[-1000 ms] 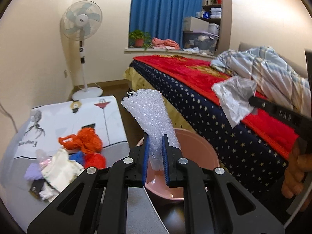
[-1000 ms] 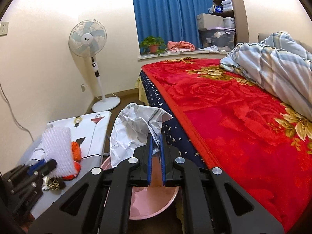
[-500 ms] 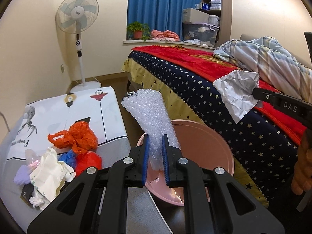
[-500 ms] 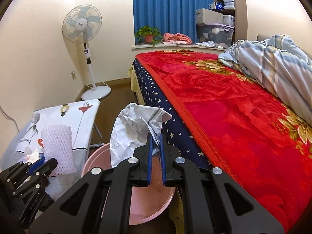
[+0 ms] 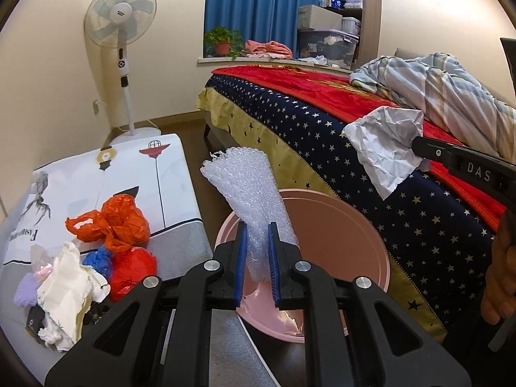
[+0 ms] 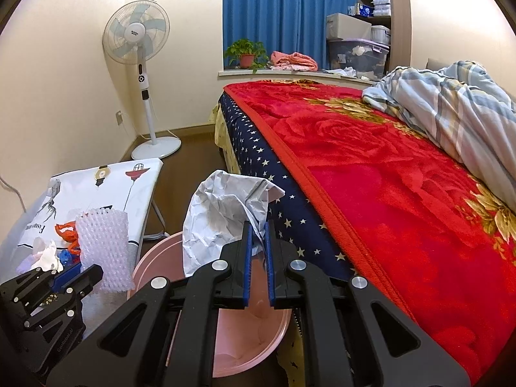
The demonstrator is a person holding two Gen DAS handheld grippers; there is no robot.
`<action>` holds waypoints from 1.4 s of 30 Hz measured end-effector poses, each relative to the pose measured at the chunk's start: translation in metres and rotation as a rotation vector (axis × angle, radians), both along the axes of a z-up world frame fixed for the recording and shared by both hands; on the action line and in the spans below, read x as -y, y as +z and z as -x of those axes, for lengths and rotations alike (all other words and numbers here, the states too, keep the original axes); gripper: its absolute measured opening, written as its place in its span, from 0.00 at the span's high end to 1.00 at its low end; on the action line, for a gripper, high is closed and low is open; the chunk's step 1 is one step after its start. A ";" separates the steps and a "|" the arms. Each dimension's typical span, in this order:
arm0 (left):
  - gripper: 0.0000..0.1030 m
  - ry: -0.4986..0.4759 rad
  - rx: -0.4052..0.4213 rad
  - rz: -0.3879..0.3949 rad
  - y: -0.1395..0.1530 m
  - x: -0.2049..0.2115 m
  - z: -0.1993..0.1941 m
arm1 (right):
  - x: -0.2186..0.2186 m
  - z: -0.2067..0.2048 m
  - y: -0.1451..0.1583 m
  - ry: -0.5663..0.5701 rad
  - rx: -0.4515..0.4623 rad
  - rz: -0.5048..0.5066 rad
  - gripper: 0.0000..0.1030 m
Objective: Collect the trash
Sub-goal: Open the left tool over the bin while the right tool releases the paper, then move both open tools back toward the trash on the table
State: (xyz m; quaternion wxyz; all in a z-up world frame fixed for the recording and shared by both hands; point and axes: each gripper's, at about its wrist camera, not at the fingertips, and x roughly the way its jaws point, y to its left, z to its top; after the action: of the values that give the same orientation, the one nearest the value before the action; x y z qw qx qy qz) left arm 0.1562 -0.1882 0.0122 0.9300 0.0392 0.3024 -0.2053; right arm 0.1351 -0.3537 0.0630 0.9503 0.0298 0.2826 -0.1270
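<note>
My left gripper (image 5: 256, 229) is shut on a white foam net sleeve (image 5: 248, 190) and holds it over the near rim of a pink basin (image 5: 342, 225) on the floor. My right gripper (image 6: 257, 227) is shut on a crumpled sheet of white paper (image 6: 219, 219) above the same pink basin (image 6: 254, 348). The paper also shows in the left wrist view (image 5: 383, 145), to the right above the basin. The foam sleeve and left gripper show in the right wrist view (image 6: 103, 245) at lower left.
A small table (image 5: 96, 174) with a printed cloth holds an orange bag (image 5: 113, 219), red and blue bags (image 5: 132, 271) and white wrappers (image 5: 67, 287). A bed with a red blanket (image 6: 387, 167) fills the right. A standing fan (image 5: 124, 48) stands by the wall.
Both grippers have dropped lower and nearer the pink basin, each still holding its piece. The right gripper's paper now hangs closer over the basin.
</note>
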 end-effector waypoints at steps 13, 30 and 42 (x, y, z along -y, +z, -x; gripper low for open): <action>0.64 0.007 -0.003 0.010 -0.001 0.001 -0.003 | 0.000 0.000 0.000 -0.021 0.006 0.013 0.50; 0.64 0.024 0.029 0.018 0.014 -0.022 0.011 | -0.014 0.003 0.002 0.045 0.015 0.019 0.32; 0.64 0.107 0.036 0.069 0.028 -0.072 0.028 | -0.042 0.014 0.007 0.127 0.029 0.018 0.24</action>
State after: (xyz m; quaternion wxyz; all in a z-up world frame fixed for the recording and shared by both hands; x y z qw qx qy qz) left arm 0.1283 -0.1167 0.0397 0.9457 -0.0054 0.2802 -0.1648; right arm 0.1213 -0.3116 0.0704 0.9607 0.0052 0.2690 -0.0685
